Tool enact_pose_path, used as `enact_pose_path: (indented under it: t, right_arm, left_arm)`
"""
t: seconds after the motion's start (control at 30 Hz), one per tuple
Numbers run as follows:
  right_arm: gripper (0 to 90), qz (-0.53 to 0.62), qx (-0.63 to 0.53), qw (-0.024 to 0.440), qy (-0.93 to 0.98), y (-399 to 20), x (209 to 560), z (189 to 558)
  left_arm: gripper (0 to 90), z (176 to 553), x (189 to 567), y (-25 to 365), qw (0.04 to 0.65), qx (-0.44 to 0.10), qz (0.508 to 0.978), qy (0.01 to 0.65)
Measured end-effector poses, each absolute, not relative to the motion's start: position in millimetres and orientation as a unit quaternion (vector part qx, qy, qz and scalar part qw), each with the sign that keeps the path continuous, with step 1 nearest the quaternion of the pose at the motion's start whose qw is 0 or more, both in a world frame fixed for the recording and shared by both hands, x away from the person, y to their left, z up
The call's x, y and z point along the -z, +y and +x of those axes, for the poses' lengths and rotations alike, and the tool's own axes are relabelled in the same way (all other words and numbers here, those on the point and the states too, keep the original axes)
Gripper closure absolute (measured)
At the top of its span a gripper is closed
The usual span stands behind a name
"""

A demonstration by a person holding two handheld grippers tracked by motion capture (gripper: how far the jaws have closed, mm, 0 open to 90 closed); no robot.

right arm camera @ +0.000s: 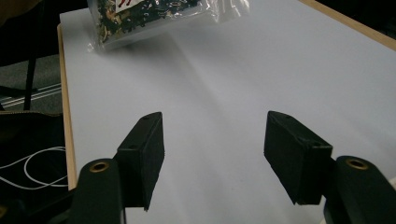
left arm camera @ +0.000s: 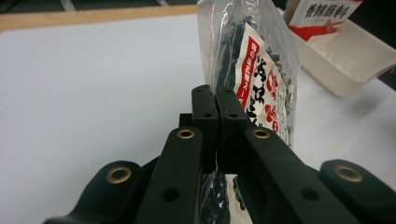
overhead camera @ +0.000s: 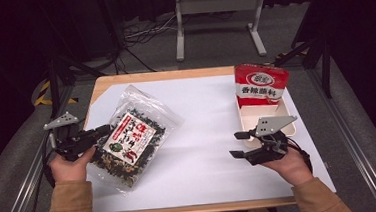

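The person's sleeves frame the table (overhead camera: 201, 182) nearest the camera. The left gripper (overhead camera: 94, 135) pinches the edge of the clear snack bag (overhead camera: 133, 137), its jaws pressed tight on the plastic, so the pick-up looks done. Ahead and well apart sits the tray (overhead camera: 271, 111) holding a red packet (overhead camera: 261, 83); carrying the bag there seemingly remains. The right gripper (overhead camera: 239, 144) hangs spread, holding nothing.

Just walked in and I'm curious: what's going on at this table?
A person works with a handheld gripper in each hand. The left gripper is shut on the edge of a clear snack bag with a red and white label. The right gripper is open, holding nothing, beside a cream tray in which a red and white packet stands.
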State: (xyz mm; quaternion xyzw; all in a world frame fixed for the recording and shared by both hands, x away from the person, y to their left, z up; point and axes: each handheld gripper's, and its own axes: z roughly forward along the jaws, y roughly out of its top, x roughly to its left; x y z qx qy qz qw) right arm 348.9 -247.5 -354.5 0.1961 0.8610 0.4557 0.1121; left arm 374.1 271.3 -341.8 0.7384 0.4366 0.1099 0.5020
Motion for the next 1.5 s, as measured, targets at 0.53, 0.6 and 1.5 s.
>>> enact_pose_path:
  t: [0.53,0.6,1.5]
  right_arm:
    - [37.1,0.212,-0.479,0.104,0.845,-225,351,354]
    - [36.8,0.211,-0.486,0.104,0.842,-219,351,356]
    - [36.4,0.237,-0.527,0.066,0.814,-178,359,371]
  left_arm:
    - [89.0,356,318,234,0.571,-0.149,0.721,0.363]
    - [89.0,354,316,226,0.577,-0.152,0.722,0.35]
    - [88.8,341,314,173,0.605,-0.167,0.723,0.288]
